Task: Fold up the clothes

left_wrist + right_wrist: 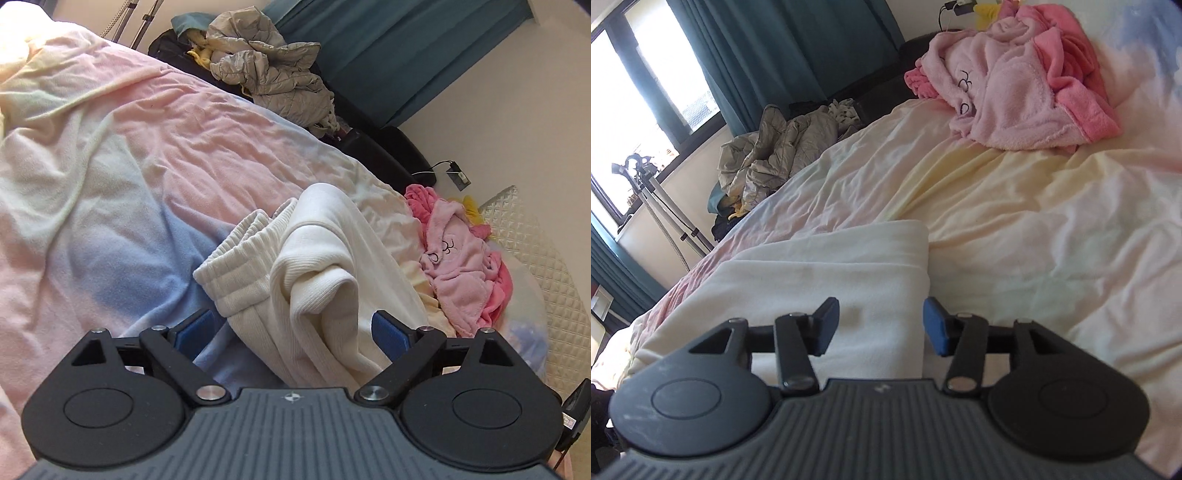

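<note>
A cream white ribbed garment (314,280) lies bunched on the pastel blanket (129,166), its ribbed waistband to the left. My left gripper (291,332) is open, its blue pads (192,332) on either side of the garment's near end, not closed on it. In the right wrist view the same white garment (827,280) lies in flat folded layers. My right gripper (879,325) is open just above its near right edge, holding nothing.
A pink fluffy robe (1015,92) lies heaped further up the bed, also in the left wrist view (461,266). A grey quilted jacket (269,66) sits on dark furniture beside the bed. Teal curtains (757,55) and a window are beyond.
</note>
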Demonstrator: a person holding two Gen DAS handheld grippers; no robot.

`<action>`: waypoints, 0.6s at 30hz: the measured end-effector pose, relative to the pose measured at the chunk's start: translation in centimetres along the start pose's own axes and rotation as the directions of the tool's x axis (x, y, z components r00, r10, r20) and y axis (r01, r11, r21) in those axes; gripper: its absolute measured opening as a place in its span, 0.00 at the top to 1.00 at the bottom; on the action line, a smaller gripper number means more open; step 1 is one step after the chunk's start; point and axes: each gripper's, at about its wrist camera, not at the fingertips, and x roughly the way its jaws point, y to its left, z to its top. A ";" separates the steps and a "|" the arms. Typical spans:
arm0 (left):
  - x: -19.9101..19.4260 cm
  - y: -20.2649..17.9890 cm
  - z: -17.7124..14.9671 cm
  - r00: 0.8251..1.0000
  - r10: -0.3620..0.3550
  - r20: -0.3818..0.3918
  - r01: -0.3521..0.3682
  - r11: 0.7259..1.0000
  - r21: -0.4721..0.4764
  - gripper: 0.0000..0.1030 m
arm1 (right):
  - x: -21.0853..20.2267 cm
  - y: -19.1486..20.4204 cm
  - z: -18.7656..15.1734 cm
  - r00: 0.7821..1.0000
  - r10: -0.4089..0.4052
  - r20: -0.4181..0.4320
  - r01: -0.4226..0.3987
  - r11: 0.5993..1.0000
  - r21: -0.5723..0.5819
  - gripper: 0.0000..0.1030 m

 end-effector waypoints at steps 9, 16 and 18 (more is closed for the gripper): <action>-13.7 -0.6 2.6 0.980 0.084 0.182 -0.113 0.982 0.152 0.05 | -6.4 9.0 0.1 0.988 0.136 0.068 -0.127 0.985 -0.116 0.50; -23.1 -0.5 3.9 0.918 0.214 0.333 -0.315 0.905 0.285 0.00 | -9.7 17.3 -2.1 0.964 0.250 0.089 -0.226 0.949 -0.222 0.50; -25.5 -0.1 3.8 0.901 0.238 0.363 -0.354 0.886 0.298 0.00 | -10.6 19.9 -3.2 0.953 0.290 0.088 -0.261 0.933 -0.248 0.50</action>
